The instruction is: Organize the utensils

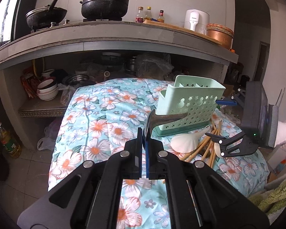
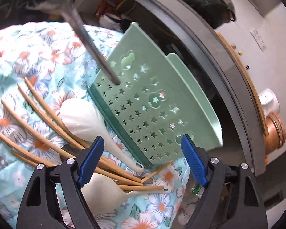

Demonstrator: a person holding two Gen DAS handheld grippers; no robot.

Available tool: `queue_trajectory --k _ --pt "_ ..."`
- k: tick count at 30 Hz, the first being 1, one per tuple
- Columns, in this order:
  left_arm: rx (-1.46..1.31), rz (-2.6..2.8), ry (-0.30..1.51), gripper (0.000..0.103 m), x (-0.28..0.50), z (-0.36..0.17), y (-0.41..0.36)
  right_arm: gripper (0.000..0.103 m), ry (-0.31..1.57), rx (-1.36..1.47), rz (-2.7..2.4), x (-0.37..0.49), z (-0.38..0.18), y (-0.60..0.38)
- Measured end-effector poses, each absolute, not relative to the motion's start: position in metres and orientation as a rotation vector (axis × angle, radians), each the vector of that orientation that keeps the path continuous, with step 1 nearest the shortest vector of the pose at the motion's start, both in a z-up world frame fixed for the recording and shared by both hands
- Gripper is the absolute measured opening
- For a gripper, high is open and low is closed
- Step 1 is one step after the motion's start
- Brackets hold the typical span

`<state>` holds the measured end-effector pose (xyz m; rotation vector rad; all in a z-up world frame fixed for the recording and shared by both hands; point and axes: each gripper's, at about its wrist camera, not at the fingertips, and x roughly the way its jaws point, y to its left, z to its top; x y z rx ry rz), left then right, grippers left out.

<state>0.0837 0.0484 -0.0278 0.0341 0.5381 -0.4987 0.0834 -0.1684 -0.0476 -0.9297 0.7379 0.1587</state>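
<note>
Metal spoon in your left gripper, green holder just ahead

Your left gripper (image 1: 144, 133) has its jaws clenched on the metal spoon (image 1: 167, 118), whose long axis runs sideways toward the green utensil holder (image 1: 190, 105) instead of down into its open top; tip it upright before lowering. Your right gripper (image 2: 141, 160) hangs with jaws released and nothing between them, nearer the chopsticks (image 2: 47, 114) and white spoons (image 2: 82, 118) lying at the holder's base on the floral cloth (image 1: 104, 114).
</note>
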Motion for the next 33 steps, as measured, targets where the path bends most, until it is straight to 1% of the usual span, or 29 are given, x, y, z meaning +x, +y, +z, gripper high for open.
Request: queue_trajectory --k 2,3,6,11,13,20,23,27,30,32,33 --pt "0.021 -0.473 0.534 0.002 0.083 -0.027 0.058 0.077 0.758 -1.060 0.218 0.088 -0.060 -0.163" --pt "0.014 -0.460 0.532 0.002 0.083 -0.027 0.061 0.074 0.770 -1.120 0.251 0.089 -0.066 -0.161" --pt "-0.013 -0.426 0.535 0.002 0.086 -0.029 0.072 0.070 0.783 -1.243 0.326 0.093 -0.074 -0.157" --pt "-0.045 -0.385 0.544 0.002 0.095 -0.034 0.083 0.070 0.786 -1.403 0.450 0.096 -0.082 -0.150" --pt "-0.056 -0.377 0.546 0.002 0.098 -0.036 0.087 0.070 0.771 -1.426 0.472 0.096 -0.083 -0.144" --pt "-0.076 -0.358 0.558 0.002 0.107 -0.041 0.095 0.068 0.700 -1.351 0.457 0.091 -0.075 -0.115" --pt "-0.072 -0.355 0.557 0.002 0.109 -0.042 0.096 0.061 0.678 -1.322 0.440 0.094 -0.071 -0.104" --pt "-0.078 -0.348 0.555 0.002 0.113 -0.040 0.098 0.048 0.630 -1.325 0.409 0.093 -0.071 -0.089" --pt "-0.074 -0.346 0.551 0.002 0.112 -0.039 0.098 0.043 0.627 -1.319 0.402 0.093 -0.073 -0.081" --pt "-0.071 -0.342 0.548 0.002 0.111 -0.038 0.098 0.037 0.634 -1.312 0.397 0.094 -0.075 -0.082" --pt "-0.070 -0.340 0.545 0.002 0.111 -0.037 0.099 0.031 0.639 -1.308 0.395 0.095 -0.076 -0.080"
